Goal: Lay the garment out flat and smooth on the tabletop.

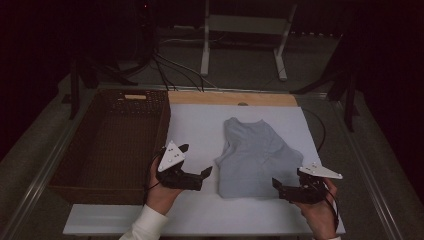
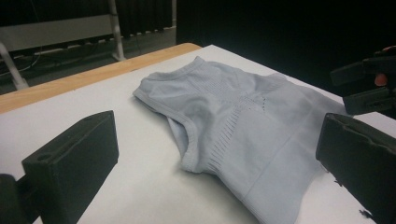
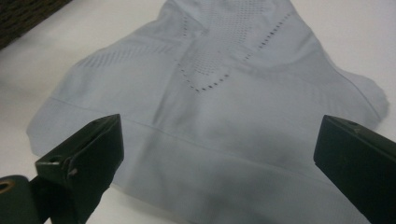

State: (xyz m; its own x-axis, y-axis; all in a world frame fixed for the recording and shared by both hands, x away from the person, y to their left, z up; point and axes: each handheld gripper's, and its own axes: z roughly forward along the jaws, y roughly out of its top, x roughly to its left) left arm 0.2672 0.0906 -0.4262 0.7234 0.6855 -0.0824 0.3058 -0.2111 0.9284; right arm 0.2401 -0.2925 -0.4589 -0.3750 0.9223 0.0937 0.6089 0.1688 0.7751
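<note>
A light blue sleeveless top point(image 1: 255, 157) lies flat on the white board point(image 1: 195, 125), neck end toward the far side. My left gripper point(image 1: 196, 160) hovers just left of the top with its jaws wide open and nothing between them. My right gripper point(image 1: 287, 177) is at the top's near right corner, also open and empty. In the left gripper view the top point(image 2: 233, 121) lies ahead between the jaws, and the right gripper point(image 2: 369, 84) shows at the far right. The right gripper view looks over the hem of the top point(image 3: 224, 93).
A dark brown wicker basket point(image 1: 112, 145) stands empty along the board's left side. A wooden strip point(image 1: 230, 98) borders the board's far edge. Beyond it are a white stand point(image 1: 245, 25) and cables on the floor.
</note>
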